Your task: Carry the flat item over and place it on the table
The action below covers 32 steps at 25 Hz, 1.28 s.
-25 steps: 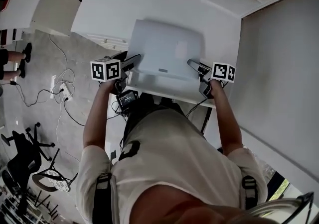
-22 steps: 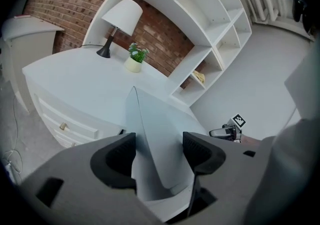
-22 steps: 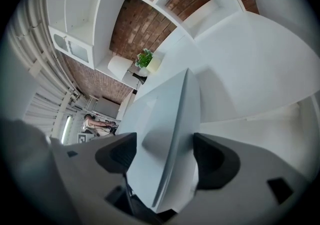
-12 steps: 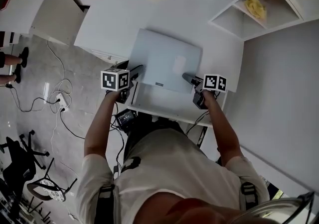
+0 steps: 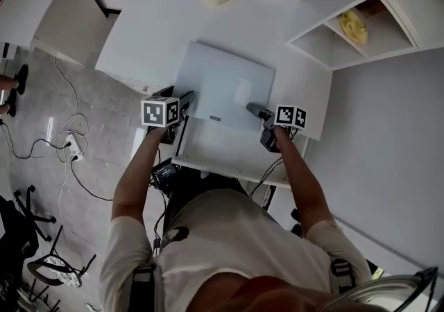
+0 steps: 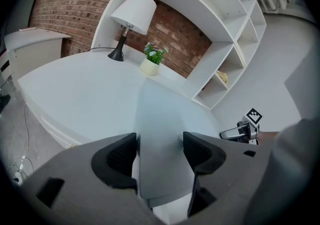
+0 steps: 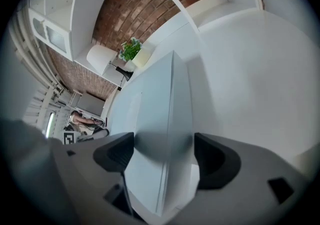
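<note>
1. Head view: the flat item lies on the white table, well inside the near edge. The 2 grippers flank it, the left gripper at its left side and the right gripper at its right side. The carry looks done and the item looks set down.
2. Left gripper view: the jaws stand wide and pinch the item's edge, which fills the gap between the pads. Table shows under the near corner. This side is not yet released.
3. Right gripper view: the jaws are opening, with the item's edge between them and the pads looking loose on it. Left to do, as I judge: free the left side and pull both grippers clear.
</note>
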Tool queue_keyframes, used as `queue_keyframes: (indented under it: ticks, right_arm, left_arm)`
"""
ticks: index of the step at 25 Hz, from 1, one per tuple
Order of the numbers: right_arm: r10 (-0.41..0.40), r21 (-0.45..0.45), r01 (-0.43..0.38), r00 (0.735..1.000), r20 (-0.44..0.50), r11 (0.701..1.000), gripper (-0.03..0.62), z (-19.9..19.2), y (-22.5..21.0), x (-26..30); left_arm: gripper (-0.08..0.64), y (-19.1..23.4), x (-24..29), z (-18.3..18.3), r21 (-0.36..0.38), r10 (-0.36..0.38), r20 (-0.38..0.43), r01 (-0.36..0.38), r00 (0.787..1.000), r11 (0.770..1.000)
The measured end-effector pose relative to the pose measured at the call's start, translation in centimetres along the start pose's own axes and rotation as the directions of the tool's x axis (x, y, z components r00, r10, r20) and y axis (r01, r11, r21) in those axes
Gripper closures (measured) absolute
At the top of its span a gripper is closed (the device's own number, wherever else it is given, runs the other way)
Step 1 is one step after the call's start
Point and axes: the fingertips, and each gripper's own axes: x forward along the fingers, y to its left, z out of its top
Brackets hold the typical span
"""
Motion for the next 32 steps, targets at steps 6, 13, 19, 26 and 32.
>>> queue_keyframes:
  ticks: [6,13,19,26,32]
  right_arm:
    - [-0.054,-0.065,0.058,0.996,0.064,0.996,0.193,2.0,-0.1,0.7]
    - [-0.124,-0.103,0.140,0.981,0.149,0.985,0.170,5.2,-0.2,1.4]
    - [-0.203,-0.163,0.240,0.955,0.215,0.957,0.161,7.0,0.1,1.3]
    - [0.085,-0.059,-0.069,0.930,0.358,0.996,0.161,5.8,7.0,-4.4]
    - [0.390,-0.006,-0.414,0.852,0.350,0.910,0.378,-5.2,14.7,-10.5]
  left_arm:
    - [0.265,0.9,1.2,1.7,0.035,0.014,0.009,-0.014,1.000,0.999]
    - [0.265,2.0,2.9,4.7,0.055,0.033,0.039,-0.035,0.999,0.998]
    - [0.267,2.3,3.1,6.3,0.084,0.069,0.073,-0.075,0.995,0.994]
    - [0.241,2.9,-6.0,6.3,0.009,0.036,0.243,-0.039,0.969,0.999]
    - [0.371,0.3,-18.7,-1.5,-0.110,0.009,0.349,0.031,0.937,0.993]
